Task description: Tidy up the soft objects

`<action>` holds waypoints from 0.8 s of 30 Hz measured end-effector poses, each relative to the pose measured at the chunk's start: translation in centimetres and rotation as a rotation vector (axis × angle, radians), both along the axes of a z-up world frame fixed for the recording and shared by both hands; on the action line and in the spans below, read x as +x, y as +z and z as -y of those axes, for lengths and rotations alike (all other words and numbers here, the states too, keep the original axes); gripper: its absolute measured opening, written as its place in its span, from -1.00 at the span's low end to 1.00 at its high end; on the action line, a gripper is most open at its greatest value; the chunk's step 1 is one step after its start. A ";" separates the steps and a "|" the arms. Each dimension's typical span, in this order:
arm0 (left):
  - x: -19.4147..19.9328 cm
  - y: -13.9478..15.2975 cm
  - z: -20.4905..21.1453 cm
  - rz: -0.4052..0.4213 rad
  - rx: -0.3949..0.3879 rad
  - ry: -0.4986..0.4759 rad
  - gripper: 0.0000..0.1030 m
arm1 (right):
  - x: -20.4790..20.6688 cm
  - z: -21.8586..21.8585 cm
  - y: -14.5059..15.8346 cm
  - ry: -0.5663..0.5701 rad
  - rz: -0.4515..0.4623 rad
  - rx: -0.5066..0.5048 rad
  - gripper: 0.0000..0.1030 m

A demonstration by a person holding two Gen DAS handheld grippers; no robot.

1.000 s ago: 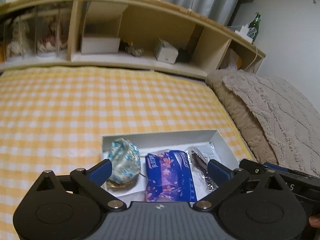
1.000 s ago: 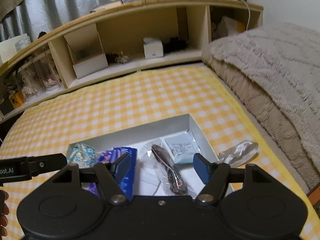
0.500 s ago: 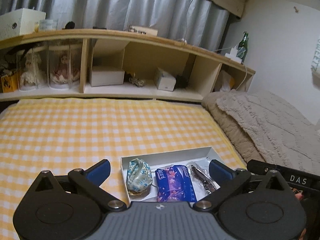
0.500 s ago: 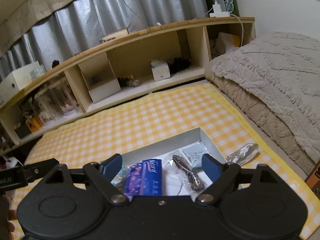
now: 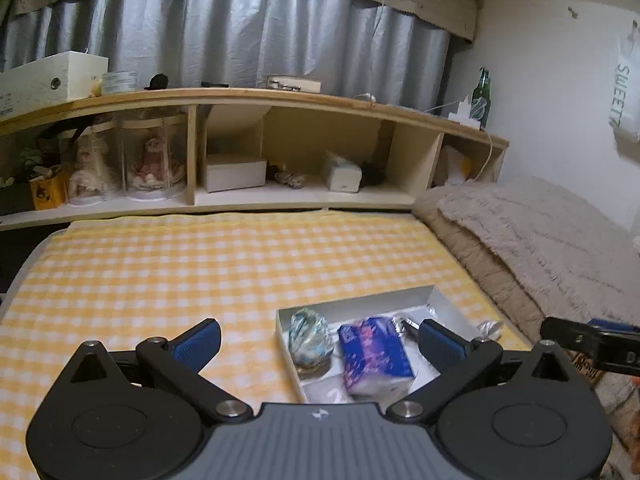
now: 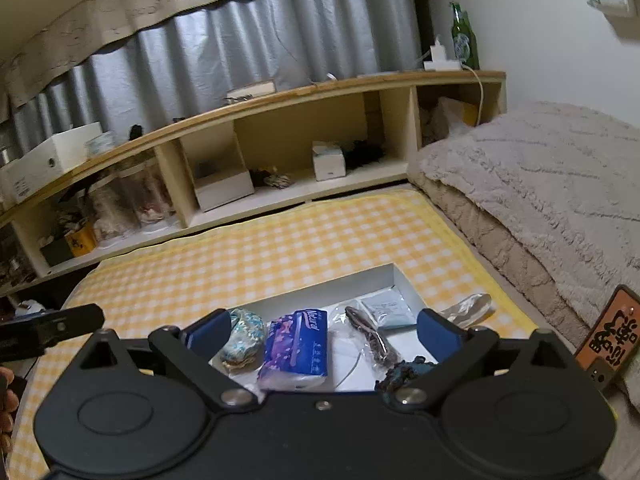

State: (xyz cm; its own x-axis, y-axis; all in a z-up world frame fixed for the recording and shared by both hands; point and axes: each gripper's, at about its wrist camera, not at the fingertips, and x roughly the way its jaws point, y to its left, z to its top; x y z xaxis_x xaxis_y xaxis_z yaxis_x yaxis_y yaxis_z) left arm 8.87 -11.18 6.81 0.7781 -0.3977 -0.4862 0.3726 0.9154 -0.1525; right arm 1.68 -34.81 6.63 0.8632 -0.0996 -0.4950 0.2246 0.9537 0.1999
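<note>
Both grippers have pulled back and up from the shallow white cardboard box on the yellow checked sheet. The left gripper and right gripper hang wide open, empty. The blue-purple tissue pack and floral cloth pouch lie inside the box.

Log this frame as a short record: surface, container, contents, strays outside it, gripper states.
surface: yellow checked bedcover
container: white shallow box, open top
contents, left to right: floral pouch; blue tissue pack; clear bag with dark item; flat white packet; dark teal bundle at near edge
strays: clear wrapper just right of box
left gripper: open, empty
right gripper: open, empty
</note>
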 end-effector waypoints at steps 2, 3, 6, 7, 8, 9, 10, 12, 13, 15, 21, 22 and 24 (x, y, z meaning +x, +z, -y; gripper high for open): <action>-0.6 -0.3 -0.2 -0.001 0.029 0.021 1.00 | -0.8 -0.5 -0.1 0.007 0.004 -0.024 0.99; -0.8 -0.5 -0.4 -0.006 0.028 0.019 1.00 | -1.2 -0.8 -0.2 0.011 0.003 -0.033 0.99; -1.3 -1.2 -1.3 -0.028 0.008 0.017 1.00 | -2.4 -1.4 -0.6 0.022 -0.005 -0.052 1.00; -1.5 -1.4 -1.5 -0.031 0.009 0.019 1.00 | -2.7 -1.6 -0.7 0.022 -0.009 -0.058 1.00; -1.7 -1.6 -1.7 -0.029 0.014 0.021 1.00 | -3.0 -1.9 -0.9 0.024 -0.012 -0.067 1.00; -2.0 -1.8 -1.9 -0.025 0.020 0.023 1.00 | -3.3 -2.1 -1.0 0.025 -0.016 -0.077 1.00; -2.3 -2.0 -2.0 -0.021 0.026 0.024 1.00 | -3.5 -2.3 -1.2 0.025 -0.019 -0.088 1.00; -3.0 -2.4 -2.2 -0.014 0.051 0.027 1.00 | -4.2 -2.8 -1.6 0.027 -0.023 -0.101 1.00; -3.3 -2.6 -2.1 -0.009 0.077 0.027 1.00 | -4.4 -2.9 -1.8 0.030 -0.027 -0.105 1.00; -3.9 -2.9 -2.1 0.004 0.126 0.026 1.00 | -4.9 -3.4 -2.1 0.032 -0.031 -0.117 1.00; -5.5 -4.2 -2.8 0.010 0.160 0.030 1.00 | -6.1 -4.5 -2.9 0.028 -0.039 -0.149 1.00; -5.7 -4.4 -2.9 0.009 0.159 0.035 1.00 | -6.2 -4.6 -3.1 0.029 -0.039 -0.154 1.00; -6.2 -4.9 -3.1 0.011 0.159 0.039 1.00 | -6.6 -5.2 -3.4 0.035 -0.042 -0.173 1.00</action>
State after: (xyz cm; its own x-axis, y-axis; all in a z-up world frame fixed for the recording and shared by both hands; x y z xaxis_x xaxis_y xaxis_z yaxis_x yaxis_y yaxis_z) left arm 2.69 -8.06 1.94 0.7969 -0.2857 -0.5323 0.3369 0.9415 -0.0010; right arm -4.87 -29.58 3.26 0.8467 -0.1565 -0.5086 0.1951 0.9805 0.0231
